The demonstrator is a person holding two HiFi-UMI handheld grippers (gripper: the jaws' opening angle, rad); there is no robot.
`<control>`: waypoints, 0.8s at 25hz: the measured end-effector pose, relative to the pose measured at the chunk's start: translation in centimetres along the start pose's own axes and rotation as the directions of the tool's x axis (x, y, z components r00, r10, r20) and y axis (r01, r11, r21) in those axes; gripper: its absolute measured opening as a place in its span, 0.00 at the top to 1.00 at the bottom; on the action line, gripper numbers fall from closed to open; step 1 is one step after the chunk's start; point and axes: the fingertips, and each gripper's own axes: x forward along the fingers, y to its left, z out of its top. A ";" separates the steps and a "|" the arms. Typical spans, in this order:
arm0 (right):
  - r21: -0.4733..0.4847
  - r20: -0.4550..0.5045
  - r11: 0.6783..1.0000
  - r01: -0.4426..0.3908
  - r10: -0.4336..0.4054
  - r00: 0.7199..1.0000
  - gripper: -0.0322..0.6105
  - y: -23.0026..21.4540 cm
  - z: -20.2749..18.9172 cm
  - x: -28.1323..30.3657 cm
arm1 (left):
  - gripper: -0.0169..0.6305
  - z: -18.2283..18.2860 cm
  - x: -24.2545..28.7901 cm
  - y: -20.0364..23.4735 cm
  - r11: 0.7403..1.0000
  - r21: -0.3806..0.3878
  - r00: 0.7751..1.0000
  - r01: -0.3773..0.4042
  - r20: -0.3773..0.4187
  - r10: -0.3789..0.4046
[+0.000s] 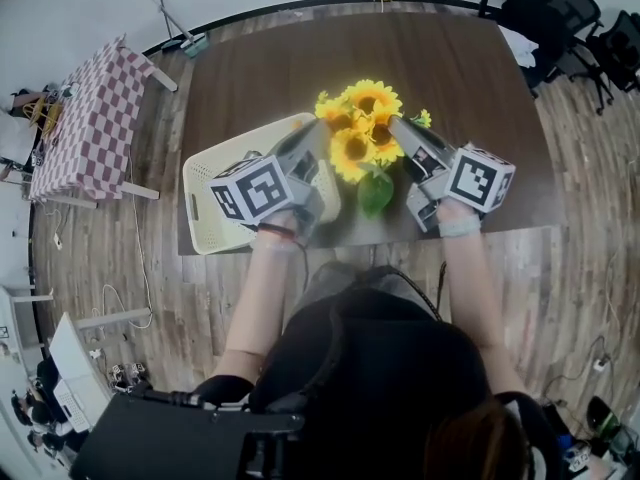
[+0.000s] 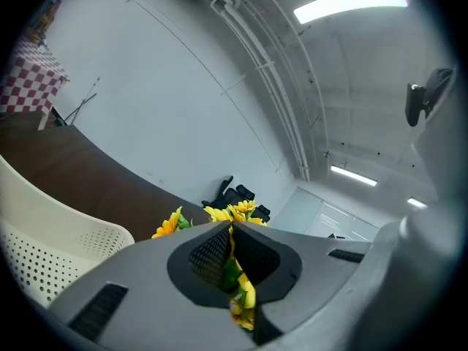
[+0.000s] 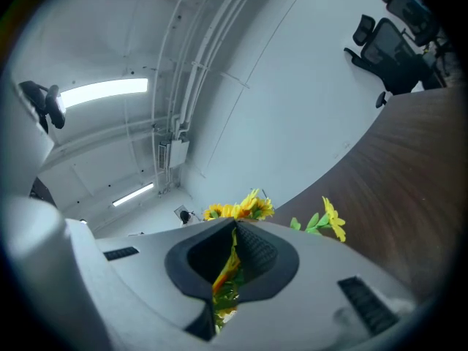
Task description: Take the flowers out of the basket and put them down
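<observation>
Two grippers, one bunch.

Head view: left gripper [image 1: 318,133] and right gripper [image 1: 397,126] close in from 8 and 4 o'clock on the flowers [image 1: 362,128], over the brown table [image 1: 450,68]. The cream basket [image 1: 215,163] is at 9 o'clock of the bunch, partly under the left gripper. The flowers are outside it, and its inside is mostly hidden.

Left gripper view: jaws pinched nearly together on petals and green leaf. Perforated basket wall [image 2: 44,247] at 8 o'clock.

Right gripper view: jaws equally tight on yellow petals and leaf. One bloom sticks out at 2 o'clock, against the table.
</observation>
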 end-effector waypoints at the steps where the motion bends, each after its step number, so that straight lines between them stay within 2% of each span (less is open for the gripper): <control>1: 0.004 0.006 1.000 0.010 -0.010 1.000 0.95 -0.1 0.0 -0.2 | 0.97 -0.1 0.2 -0.1 1.000 -0.004 1.000 0.008 -0.010 -0.008; 9: 0.020 0.051 0.994 0.107 -0.108 0.993 0.95 -0.8 0.2 -1.7 | 0.97 -0.8 1.7 -0.3 0.997 -0.026 0.994 0.068 -0.083 -0.070; 16: 0.053 0.079 0.987 0.153 -0.157 0.984 0.95 -1.6 -0.1 -1.9 | 0.97 -1.5 3.0 0.4 0.992 -0.075 0.983 0.102 -0.143 -0.112; 20: 0.073 0.084 0.980 0.186 -0.192 0.978 0.95 -2.8 -0.6 -3.7 | 0.97 -3.3 3.9 -0.2 0.991 -0.089 0.978 0.103 -0.171 -0.117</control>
